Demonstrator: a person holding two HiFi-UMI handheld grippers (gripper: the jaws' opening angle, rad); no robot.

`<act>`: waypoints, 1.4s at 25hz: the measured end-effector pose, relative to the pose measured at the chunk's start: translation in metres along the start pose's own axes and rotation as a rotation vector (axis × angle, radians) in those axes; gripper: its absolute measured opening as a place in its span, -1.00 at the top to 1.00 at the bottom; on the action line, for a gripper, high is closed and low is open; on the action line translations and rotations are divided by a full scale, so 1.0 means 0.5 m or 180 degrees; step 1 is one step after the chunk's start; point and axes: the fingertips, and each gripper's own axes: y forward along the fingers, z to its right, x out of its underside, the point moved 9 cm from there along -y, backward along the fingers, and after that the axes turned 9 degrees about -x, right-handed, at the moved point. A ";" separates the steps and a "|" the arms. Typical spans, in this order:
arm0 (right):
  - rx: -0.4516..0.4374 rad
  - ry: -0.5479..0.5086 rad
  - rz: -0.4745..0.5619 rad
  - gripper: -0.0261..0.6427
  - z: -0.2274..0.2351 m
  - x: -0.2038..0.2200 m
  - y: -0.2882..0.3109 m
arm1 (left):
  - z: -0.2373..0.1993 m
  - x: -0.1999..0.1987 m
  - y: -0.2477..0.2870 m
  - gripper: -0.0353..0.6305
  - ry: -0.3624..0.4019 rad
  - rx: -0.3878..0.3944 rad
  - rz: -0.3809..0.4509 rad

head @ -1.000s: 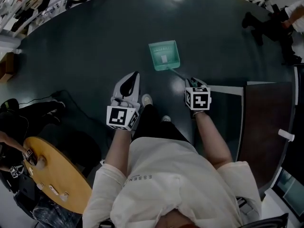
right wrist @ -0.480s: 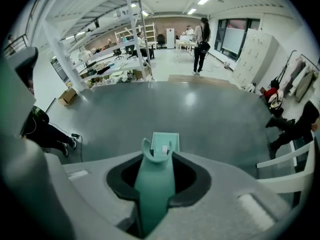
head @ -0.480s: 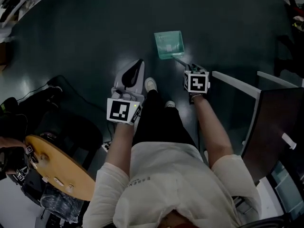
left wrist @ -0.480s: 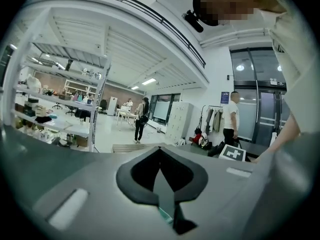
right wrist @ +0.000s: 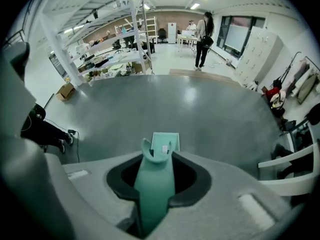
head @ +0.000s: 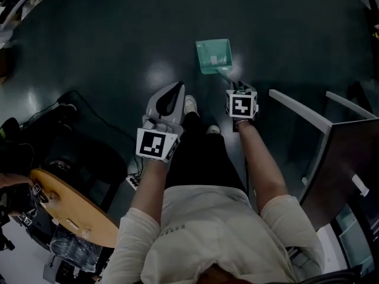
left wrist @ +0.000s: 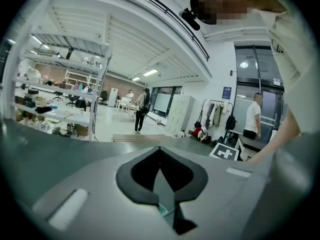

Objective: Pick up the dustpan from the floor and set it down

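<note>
A teal dustpan (head: 214,55) hangs low over the dark floor, its pan pointing away from me. Its long handle (right wrist: 155,184) runs up between the jaws of my right gripper (head: 237,89), which points steeply down and is shut on it. In the right gripper view the pan (right wrist: 164,143) shows just past the handle's forked end. My left gripper (head: 176,89) is held to the left of the dustpan, beside my leg, shut with nothing in it. In the left gripper view its jaws (left wrist: 162,184) meet in front of the camera.
A white frame (head: 296,108) and a dark panel (head: 349,158) stand at the right. A round wooden top (head: 71,209) and black cables (head: 77,114) lie at the left. My shoe (head: 189,104) is between the grippers. People (right wrist: 204,31) and shelving (right wrist: 115,44) stand far off.
Both grippers have come down toward the floor. The dustpan has sunk with the right gripper and stays held by its handle.
</note>
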 end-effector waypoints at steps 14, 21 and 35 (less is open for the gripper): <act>-0.0083 -0.0089 0.0766 0.03 -0.030 -0.039 -0.076 | 0.025 -0.006 0.000 0.85 -0.0138 0.0051 0.0067; -0.0090 -0.0295 0.1514 0.83 -0.040 -0.055 -0.290 | 0.083 -0.102 -0.051 0.85 -0.0037 0.0120 0.0329; -0.0552 -0.0791 0.2927 0.94 -0.054 0.096 -0.695 | 0.315 -0.210 -0.321 0.85 -0.0001 0.0007 0.0902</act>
